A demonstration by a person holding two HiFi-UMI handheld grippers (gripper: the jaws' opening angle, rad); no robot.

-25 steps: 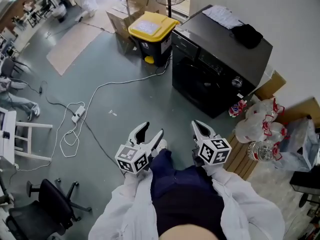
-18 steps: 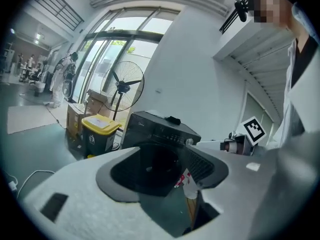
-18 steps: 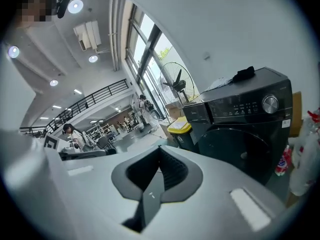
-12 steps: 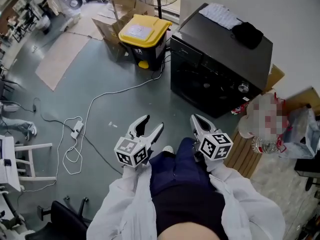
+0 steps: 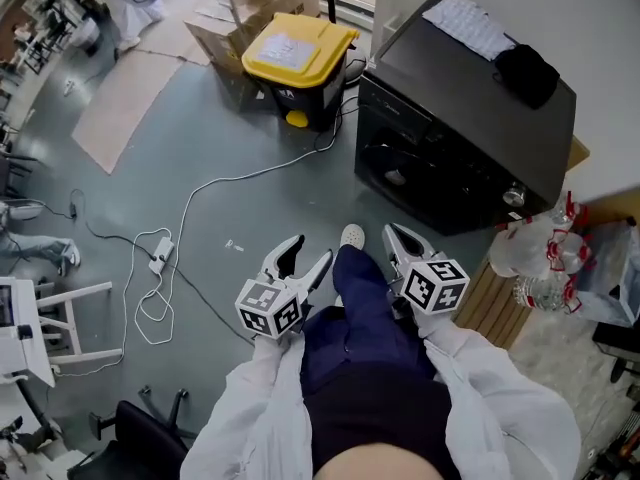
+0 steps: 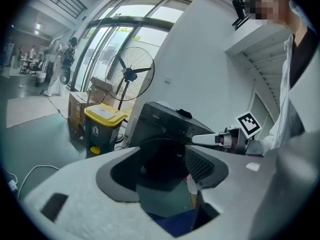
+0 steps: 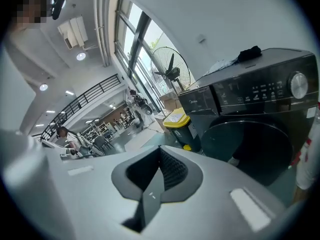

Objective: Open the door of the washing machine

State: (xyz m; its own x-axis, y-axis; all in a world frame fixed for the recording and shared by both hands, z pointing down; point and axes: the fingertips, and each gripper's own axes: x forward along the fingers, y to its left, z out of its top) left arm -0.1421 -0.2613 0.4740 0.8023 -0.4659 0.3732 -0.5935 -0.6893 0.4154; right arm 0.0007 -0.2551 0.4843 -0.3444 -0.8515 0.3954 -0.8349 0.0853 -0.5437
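Washing machine [image 5: 470, 118], black front-loader, stands on the floor against the white wall, at the floor's far R side. Its round door [image 7: 248, 151] is shut, w/ a knob [image 7: 298, 85] at top R of the panel. On the machine top there's a black cloth [image 5: 527, 73] nr the wall edge & a white sheet [image 5: 470, 24] at the far corner. L gripper [image 5: 305, 259] is held low in front of the person, jaws wide apart, only floor & trouser leg betw them. R gripper [image 5: 398, 240] is alongside, jaws pressed together, empty. Both are well apart from the door. Yellow-lid bin [image 5: 300, 48] sits just L of the machine. White cable [image 5: 215, 180] trails across the floor.
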